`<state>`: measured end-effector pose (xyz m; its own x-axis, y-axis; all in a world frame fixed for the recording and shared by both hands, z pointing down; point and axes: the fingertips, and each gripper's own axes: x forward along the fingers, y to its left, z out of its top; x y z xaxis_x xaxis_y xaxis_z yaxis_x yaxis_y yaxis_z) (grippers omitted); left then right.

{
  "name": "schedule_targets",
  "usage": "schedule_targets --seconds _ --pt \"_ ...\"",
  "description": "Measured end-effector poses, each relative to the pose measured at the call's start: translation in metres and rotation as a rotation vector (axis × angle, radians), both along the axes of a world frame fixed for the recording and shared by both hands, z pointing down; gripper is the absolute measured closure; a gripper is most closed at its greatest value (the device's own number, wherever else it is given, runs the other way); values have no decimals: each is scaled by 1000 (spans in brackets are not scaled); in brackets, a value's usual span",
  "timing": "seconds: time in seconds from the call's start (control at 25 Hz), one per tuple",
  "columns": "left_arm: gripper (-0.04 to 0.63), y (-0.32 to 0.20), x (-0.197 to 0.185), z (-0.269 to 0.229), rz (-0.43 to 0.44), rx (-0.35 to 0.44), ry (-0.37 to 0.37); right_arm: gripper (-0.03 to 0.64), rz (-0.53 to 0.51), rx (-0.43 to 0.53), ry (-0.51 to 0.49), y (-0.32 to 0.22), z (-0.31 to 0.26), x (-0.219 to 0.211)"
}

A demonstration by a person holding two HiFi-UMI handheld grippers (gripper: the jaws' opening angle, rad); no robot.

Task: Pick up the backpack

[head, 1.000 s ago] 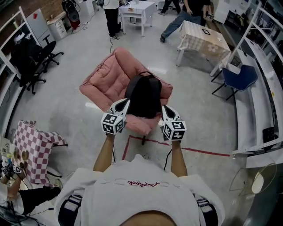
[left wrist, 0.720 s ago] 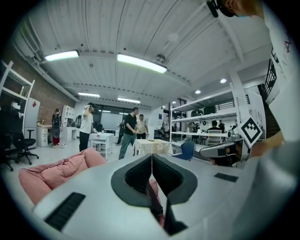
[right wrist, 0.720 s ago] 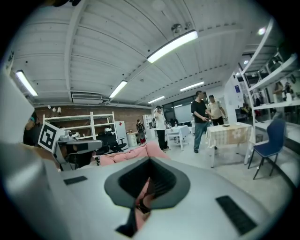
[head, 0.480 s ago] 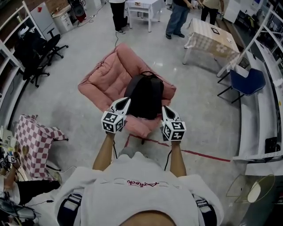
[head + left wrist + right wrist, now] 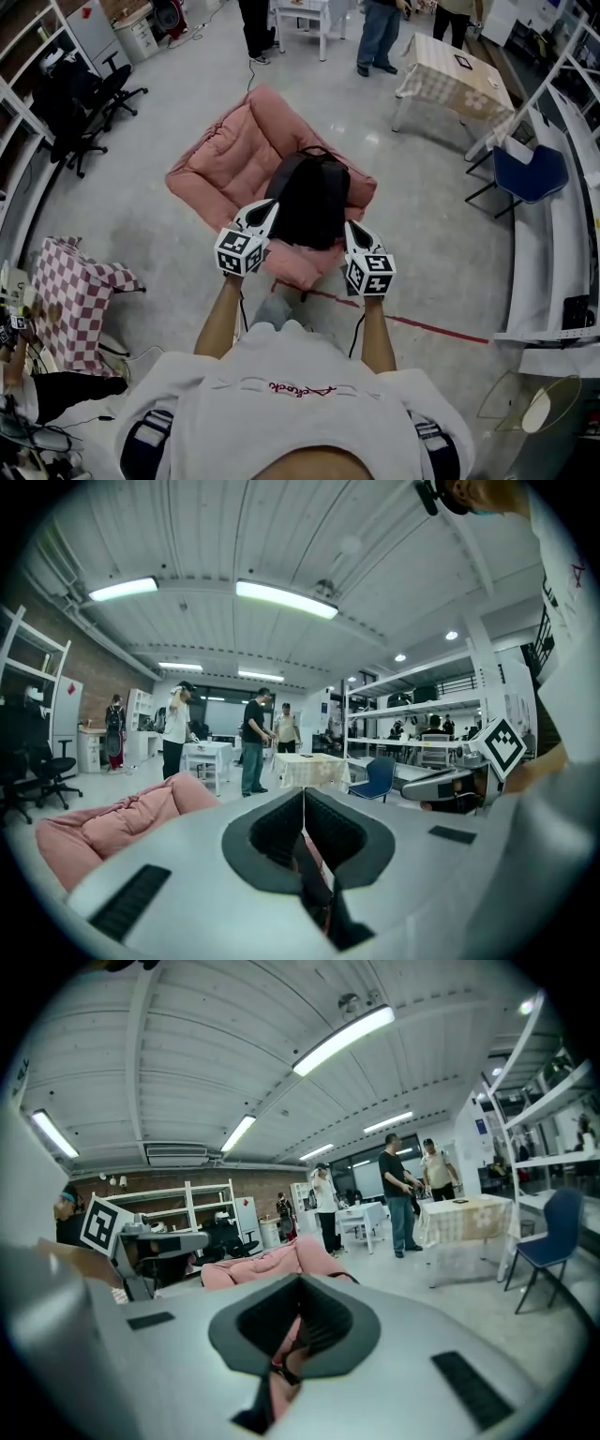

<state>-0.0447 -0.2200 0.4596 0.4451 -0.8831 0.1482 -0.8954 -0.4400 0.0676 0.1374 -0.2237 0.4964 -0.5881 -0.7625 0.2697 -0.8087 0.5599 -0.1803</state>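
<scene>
Both grippers sit slightly higher in frame than a second ago; bystanders at top edge now cropped to legs.
- Left gripper (image 5: 270,204): jaws pressed together, empty, beside backpack's left edge.
- Right gripper (image 5: 351,226): jaws pressed together, empty, by lower right corner.
- Backpack (image 5: 309,197): black, centre frame, lying on pink armchair (image 5: 225,155).
- Advice: spread jaws before closing in; take loop handle at backpack's upper end, not smooth shell.

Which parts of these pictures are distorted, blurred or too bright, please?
Head view: wide-angle bending curves the shelves at the right edge, and the floor shows a pale glare patch. Left gripper view: dark round corners, bright ceiling lamps, and the near left tongs look soft. Right gripper view: same dark corners, a glaring lamp strip, soft right tongs.
</scene>
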Motion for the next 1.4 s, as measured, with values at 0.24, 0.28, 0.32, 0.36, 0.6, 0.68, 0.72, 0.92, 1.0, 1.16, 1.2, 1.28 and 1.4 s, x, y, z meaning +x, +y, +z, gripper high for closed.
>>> schedule_targets --seconds 0.24,0.28,0.32,0.36,0.6,0.68,0.72,0.92,1.0,1.16,1.2,1.28,1.4 --pt "583 -7 -10 7 6 -10 0 598 -3 -21 7 -4 10 -8" --pt "583 -10 -13 8 6 -11 2 598 -3 -23 9 -6 12 -11" --pt "583 -14 -17 10 5 -13 5 598 -3 -25 12 -8 13 -13" --pt "583 -18 -21 11 5 -13 7 598 -2 -27 16 -11 14 -16" --pt "583 -59 -47 22 8 -22 22 597 28 -41 38 -40 25 -28" --pt "583 -73 -55 28 14 -30 28 598 41 -47 44 -52 30 -33" --pt "583 -80 -59 32 18 -37 32 598 48 -50 46 -58 32 -36" --pt "583 -126 -84 47 39 -65 52 598 78 -68 64 -102 39 -56" --pt "583 -146 -95 51 50 -76 58 598 93 -73 67 -120 39 -65" --pt "583 -177 -112 59 81 -91 70 598 135 -76 73 -146 37 -77" --pt "583 -183 -118 61 87 -95 70 598 146 -75 73 -151 37 -80" --pt "583 -192 -128 65 98 -104 73 598 168 -73 81 -159 36 -85" --pt "583 -206 -133 71 126 -115 87 598 214 -78 102 -170 36 -80"
